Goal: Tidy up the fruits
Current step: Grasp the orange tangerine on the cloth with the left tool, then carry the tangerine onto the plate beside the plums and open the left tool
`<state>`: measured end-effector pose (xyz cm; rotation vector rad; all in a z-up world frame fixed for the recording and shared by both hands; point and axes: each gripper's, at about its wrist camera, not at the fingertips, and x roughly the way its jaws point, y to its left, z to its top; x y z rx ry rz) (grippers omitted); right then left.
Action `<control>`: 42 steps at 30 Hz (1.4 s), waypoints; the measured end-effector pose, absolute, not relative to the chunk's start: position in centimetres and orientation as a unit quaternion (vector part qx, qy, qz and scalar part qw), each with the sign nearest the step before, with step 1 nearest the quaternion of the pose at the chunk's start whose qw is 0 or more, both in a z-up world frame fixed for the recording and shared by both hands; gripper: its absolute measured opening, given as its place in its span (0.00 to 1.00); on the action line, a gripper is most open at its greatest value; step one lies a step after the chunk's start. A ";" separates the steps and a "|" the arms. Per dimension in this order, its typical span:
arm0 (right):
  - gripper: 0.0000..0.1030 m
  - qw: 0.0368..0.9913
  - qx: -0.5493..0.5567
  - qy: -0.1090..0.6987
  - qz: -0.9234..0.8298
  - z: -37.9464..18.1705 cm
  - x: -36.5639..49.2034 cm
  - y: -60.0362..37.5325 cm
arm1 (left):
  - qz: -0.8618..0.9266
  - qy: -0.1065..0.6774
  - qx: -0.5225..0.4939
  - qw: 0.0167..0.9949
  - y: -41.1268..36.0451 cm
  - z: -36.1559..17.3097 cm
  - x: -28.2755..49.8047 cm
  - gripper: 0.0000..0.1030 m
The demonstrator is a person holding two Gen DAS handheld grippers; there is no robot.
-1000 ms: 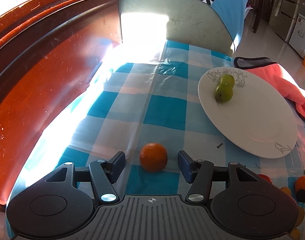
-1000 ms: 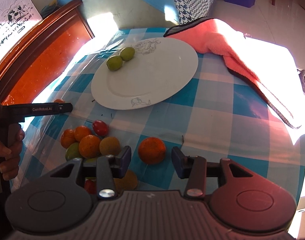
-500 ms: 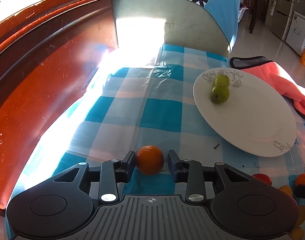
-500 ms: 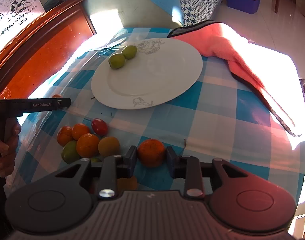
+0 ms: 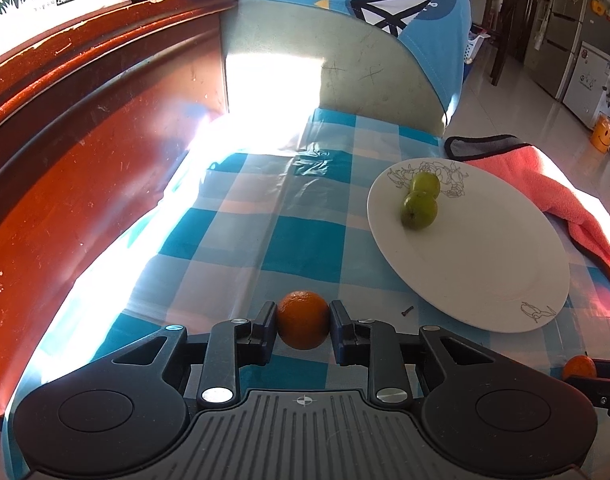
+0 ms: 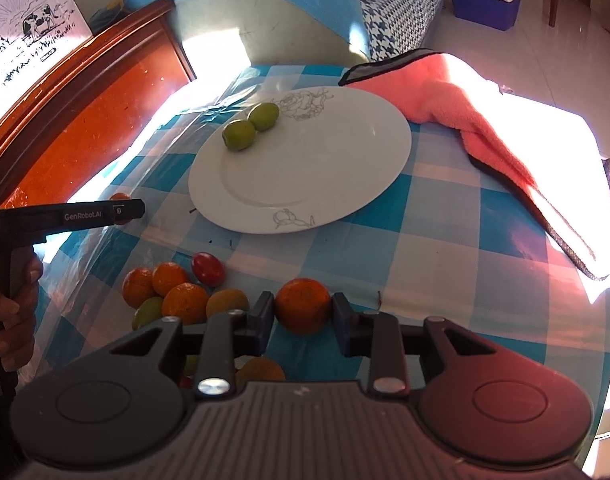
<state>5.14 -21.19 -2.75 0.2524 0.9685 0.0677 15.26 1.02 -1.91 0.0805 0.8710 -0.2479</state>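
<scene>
- My left gripper (image 5: 303, 326) was clamped on one orange (image 5: 303, 325); the plate (image 5: 485, 264) lay ahead to its right.
- My right gripper (image 6: 303, 314) pinched another orange (image 6: 303, 310); the plate lay straight ahead, nearer this hand, I judged.

We see a checked tabletop (image 6: 425, 216) carrying a white plate (image 6: 345, 168), pink towel (image 6: 457, 108) at two o'clock, loose fruits (image 6: 177, 292) at eight.
</scene>
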 end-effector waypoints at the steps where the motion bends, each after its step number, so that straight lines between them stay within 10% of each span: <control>1: 0.31 0.877 0.121 0.463 0.033 -2.7 5.1 -21.2 | -0.121 0.420 0.038 0.899 1.0 -1.9 15.2 0.24; 42: 0.31 0.890 0.149 0.428 0.046 -1.1 12.7 -23.1 | -0.199 0.392 0.026 0.898 -5.4 -0.3 17.1 0.24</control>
